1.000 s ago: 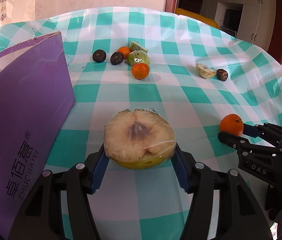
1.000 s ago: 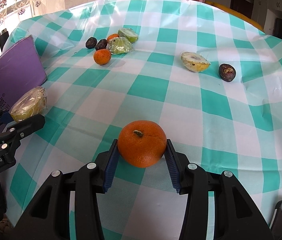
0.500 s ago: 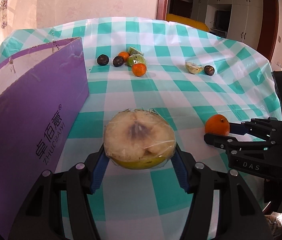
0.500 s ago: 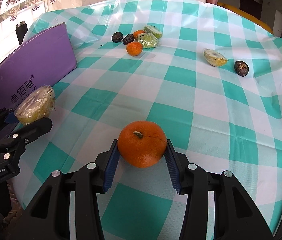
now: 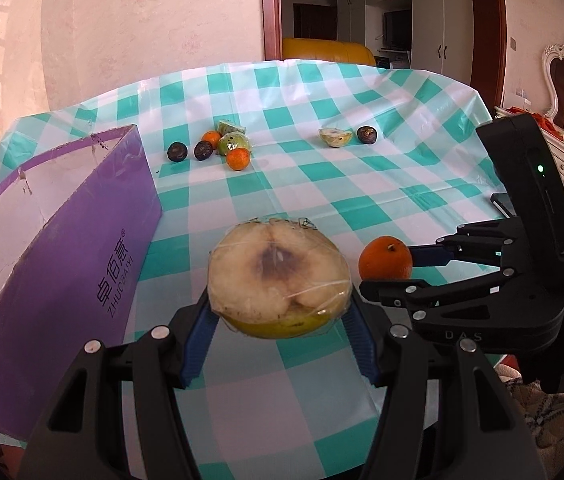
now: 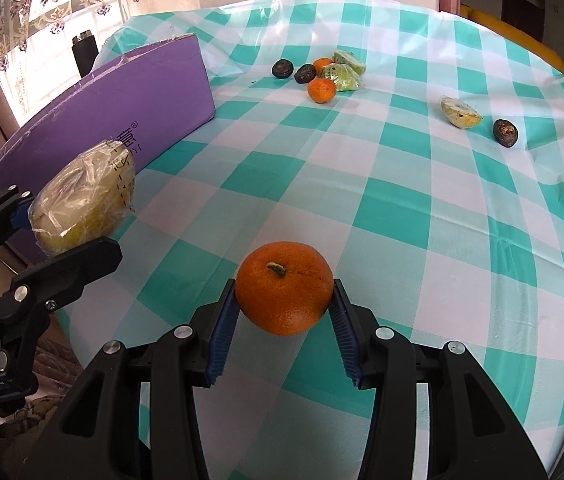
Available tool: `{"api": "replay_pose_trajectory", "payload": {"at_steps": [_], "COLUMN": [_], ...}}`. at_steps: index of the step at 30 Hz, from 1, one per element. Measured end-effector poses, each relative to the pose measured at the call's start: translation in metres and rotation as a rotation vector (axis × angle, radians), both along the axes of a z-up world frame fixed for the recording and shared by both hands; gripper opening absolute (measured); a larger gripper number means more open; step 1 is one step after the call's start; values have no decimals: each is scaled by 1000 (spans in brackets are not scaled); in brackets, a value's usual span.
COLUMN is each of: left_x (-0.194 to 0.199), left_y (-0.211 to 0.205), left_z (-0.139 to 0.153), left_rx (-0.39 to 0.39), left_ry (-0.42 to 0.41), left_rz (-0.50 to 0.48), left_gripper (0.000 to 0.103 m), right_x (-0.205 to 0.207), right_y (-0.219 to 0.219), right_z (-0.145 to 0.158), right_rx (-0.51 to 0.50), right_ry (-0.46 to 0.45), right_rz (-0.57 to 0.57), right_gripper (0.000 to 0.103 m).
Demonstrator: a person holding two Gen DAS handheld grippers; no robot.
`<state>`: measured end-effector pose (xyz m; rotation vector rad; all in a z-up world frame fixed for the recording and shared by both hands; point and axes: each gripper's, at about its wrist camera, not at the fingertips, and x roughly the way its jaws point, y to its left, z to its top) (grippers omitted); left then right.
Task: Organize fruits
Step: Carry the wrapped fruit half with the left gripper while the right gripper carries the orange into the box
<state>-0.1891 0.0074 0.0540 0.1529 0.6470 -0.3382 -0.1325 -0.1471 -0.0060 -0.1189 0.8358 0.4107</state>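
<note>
- Left wrist view: the left gripper (image 5: pixel 280 312) clamps a plastic-wrapped halved fruit (image 5: pixel 278 278), cut face toward the camera, held clear above the checked tablecloth (image 5: pixel 322 184).
- To its left stands a purple box (image 5: pixel 70 248), open at the top.
- Just to its right, the right gripper (image 5: pixel 392 266) holds an orange (image 5: pixel 385 258).
- Far ahead lies a cluster of dark fruits, small oranges and wrapped green pieces (image 5: pixel 218 146); ahead to the right sit a cut half (image 5: pixel 335 137) and a dark fruit (image 5: pixel 367 134).
- Right wrist view: the right gripper (image 6: pixel 284 306) is closed on the orange (image 6: pixel 284 288), stem up, above the tablecloth (image 6: pixel 402 208).
- To its left, the left gripper (image 6: pixel 70 224) carries the wrapped halved fruit (image 6: pixel 82 196) in front of the purple box (image 6: pixel 122 120).
- The fruit cluster (image 6: pixel 318 74) lies far ahead.
</note>
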Motion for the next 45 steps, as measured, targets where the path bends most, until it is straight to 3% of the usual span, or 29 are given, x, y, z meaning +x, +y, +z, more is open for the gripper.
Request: {"api": "replay_pose_trajectory", "payload": {"at_steps": [8,14,19,24,28,33,38,45], "left_x": [-10,-22,-33,-29,-18,3,25,67], "left_y": [-4,17,48,101,154,208,238,256], "left_z": [3,55,97,115,109,91,70,42], "left_rx": [0,-80,-103,-74,-55,-35,-30,38], "left_ry": [-3,-110,-180,-178,-122,-13,83,243], "left_rz": [-34,2,99,260,392,516,556,569], "left_gripper": [60,60,60,60,60,60,60,60], "right_x": [-9,-10,-2,18,35,59,70,85], "right_y": [-12,4,48,103,154,218,269,305], "right_z": [4,61,103,124,132,123,99,59], "right_rx": [29,63,79,93,64,-14,-148,-375], "right_ry": [26,-100,-169,-154,-133,-59,5,83], "right_rz": [-16,42,156,254,338,422,484,507], "right_gripper": [45,45,46,46,46,46,46,46]}}
